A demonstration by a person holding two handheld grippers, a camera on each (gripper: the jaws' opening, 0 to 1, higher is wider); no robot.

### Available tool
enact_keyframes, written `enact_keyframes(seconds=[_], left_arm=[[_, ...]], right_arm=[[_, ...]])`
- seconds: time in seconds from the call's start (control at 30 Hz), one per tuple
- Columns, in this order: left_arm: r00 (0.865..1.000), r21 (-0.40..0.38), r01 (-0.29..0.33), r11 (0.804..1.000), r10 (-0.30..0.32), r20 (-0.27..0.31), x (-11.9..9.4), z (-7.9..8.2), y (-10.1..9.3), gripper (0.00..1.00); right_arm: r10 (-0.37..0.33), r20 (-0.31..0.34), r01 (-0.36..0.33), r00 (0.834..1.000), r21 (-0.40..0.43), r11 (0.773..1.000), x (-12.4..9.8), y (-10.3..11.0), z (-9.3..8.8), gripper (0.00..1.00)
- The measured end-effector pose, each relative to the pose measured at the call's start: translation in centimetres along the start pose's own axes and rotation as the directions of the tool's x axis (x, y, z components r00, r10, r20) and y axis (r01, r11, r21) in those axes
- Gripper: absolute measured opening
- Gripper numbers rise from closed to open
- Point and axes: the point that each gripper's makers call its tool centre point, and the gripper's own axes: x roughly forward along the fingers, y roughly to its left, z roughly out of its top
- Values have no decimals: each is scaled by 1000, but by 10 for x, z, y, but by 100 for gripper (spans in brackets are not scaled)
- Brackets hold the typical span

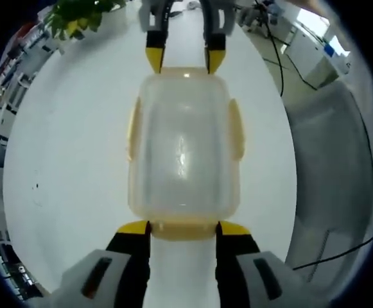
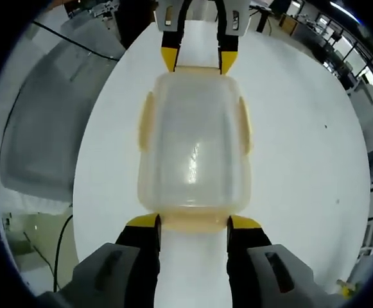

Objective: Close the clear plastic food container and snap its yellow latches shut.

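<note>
White round counter in what looks like a lab or workshop, with benches, cables and a grey cover off to one side, plus a leafy green potted plant at the far edge in the left gripper view.

Sitting in the middle of the counter is the clear rectangular plastic food container with its lid on. You can see pale yellow latches on the long sides, lying flat against the walls, though I can't tell if they're actually snapped.

The left tongs are spread apart, yellow tips right at the near short end of the container, one on each side of the yellowish latch tab there. Looks like touching or just about, hard to call.

Same deal from the other end: the right tongs are spread wide too, tips just beside the corners of the opposite short end. In each view the other pair of tongs shows up at the far end of the box, also spread, tips at the rim.

So both are gaping, nothing gripped.
</note>
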Motion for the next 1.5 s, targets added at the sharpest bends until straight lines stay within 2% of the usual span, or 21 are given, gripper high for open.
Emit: enact_keyframes(seconds=[0.37,0.47,0.77,0.93,1.03,1.07,1.13,1.2,1.23,1.33,1.4,1.43,1.5], left_arm=[[1000,23,1,1000,-1,3,1,-1,2,34],[1000,40,-6,999,7,-12,4,-4,2,34],[1000,31,-5,1000,5,6,2,-3,3,34],[1000,24,-9,1000,9,9,2,-4,3,34],[1000,-4,-8,1000,8,18,1,-7,3,33],[1000,-5,-10,1000,10,11,0,-11,3,29],[1000,-5,-28,1000,28,1,-1,-17,5,24],[999,-57,-41,998,43,20,-4,-21,8,28],[999,-113,-28,993,32,40,-6,-22,7,29],[996,-199,-8,980,27,89,-13,-23,6,32],[992,-284,5,959,32,125,-19,-24,7,37],[987,-333,21,943,35,160,-23,-22,7,39],[982,-394,41,918,35,184,-28,-22,8,38]], right_arm=[[-5,-3,5,1000,-3,1000,3,0,-3,38],[-7,4,7,1000,-1,1000,3,0,-3,38],[-7,22,7,1000,0,1000,4,0,-4,38],[-12,-4,12,1000,5,1000,12,0,-12,36],[-27,-7,27,1000,25,999,14,-3,-20,27],[-31,2,31,1000,54,998,14,-3,-21,26],[-19,15,17,1000,107,994,13,-1,-25,30],[-25,38,20,999,135,991,8,-3,-27,31],[-30,55,20,998,177,984,5,-2,-28,32],[-37,106,7,994,270,963,-5,-3,-30,36],[-53,166,-4,985,322,947,-13,-5,-27,41],[-67,190,-8,979,372,928,-18,-7,-27,44],[-75,224,-30,972,431,902,-23,-8,-26,42]])
